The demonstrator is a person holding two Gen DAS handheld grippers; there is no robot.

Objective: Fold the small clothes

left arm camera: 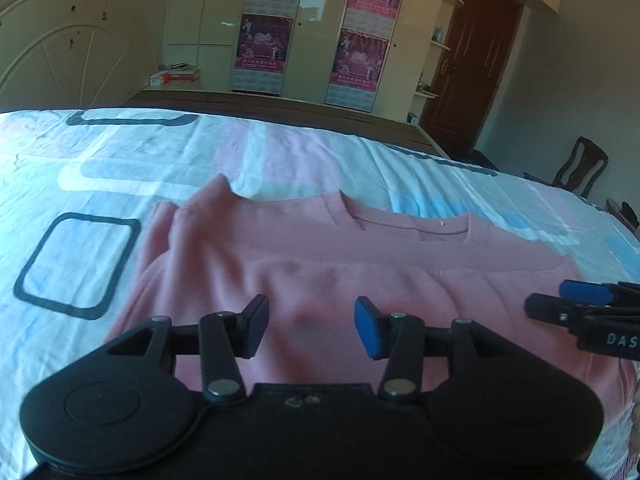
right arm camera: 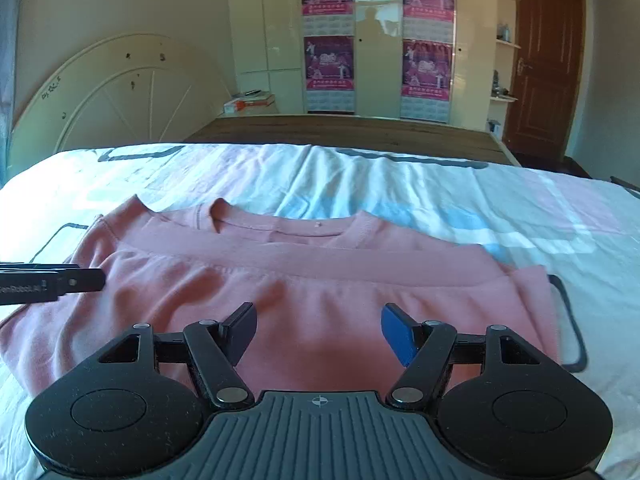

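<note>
A pink sweatshirt point(left arm camera: 320, 256) lies on the bed, its lower part folded up so the hem band lies just below the neckline; it also shows in the right wrist view point(right arm camera: 312, 280). My left gripper point(left arm camera: 310, 330) is open and empty, just above the near part of the shirt. My right gripper point(right arm camera: 318, 334) is open and empty over the near right part of the shirt. The right gripper's fingers point(left arm camera: 576, 304) show at the right edge of the left wrist view. The left gripper's fingers point(right arm camera: 60, 282) show at the left edge of the right wrist view.
The bed has a white sheet point(left arm camera: 100, 184) with pink, blue and dark square patterns. Beyond it are a brown bed frame point(right arm camera: 340, 132), a cream wardrobe with posters point(right arm camera: 328, 32), a brown door point(right arm camera: 544, 60) and a round white headboard point(right arm camera: 112, 96). A dark chair point(left arm camera: 580, 168) stands at right.
</note>
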